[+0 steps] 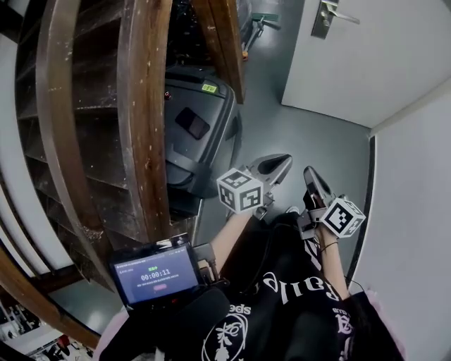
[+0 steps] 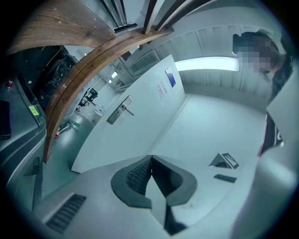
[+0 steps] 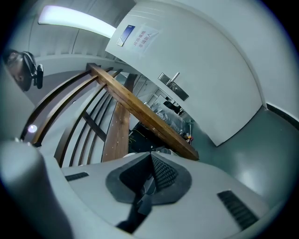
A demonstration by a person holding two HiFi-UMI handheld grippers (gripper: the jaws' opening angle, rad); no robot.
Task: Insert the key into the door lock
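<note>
A white door (image 1: 352, 63) stands ahead at the upper right, and its metal handle and lock plate (image 1: 324, 17) lie far beyond both grippers. My left gripper (image 1: 273, 166) points toward it with its jaws shut and nothing between them. My right gripper (image 1: 311, 180) is beside it, shut on a small flat grey piece (image 3: 145, 193) that looks like the key. The handle plate (image 2: 119, 110) shows in the left gripper view above the left gripper (image 2: 151, 159). The same handle plate (image 3: 173, 87) appears above the right gripper (image 3: 151, 158).
A curved wooden staircase (image 1: 141, 120) rises along the left. Under it sits a black bin (image 1: 197, 127). A white wall (image 1: 416, 211) runs along the right, leaving a grey floor strip (image 1: 303, 141) toward the door. A small screen device (image 1: 153, 273) hangs at the person's chest.
</note>
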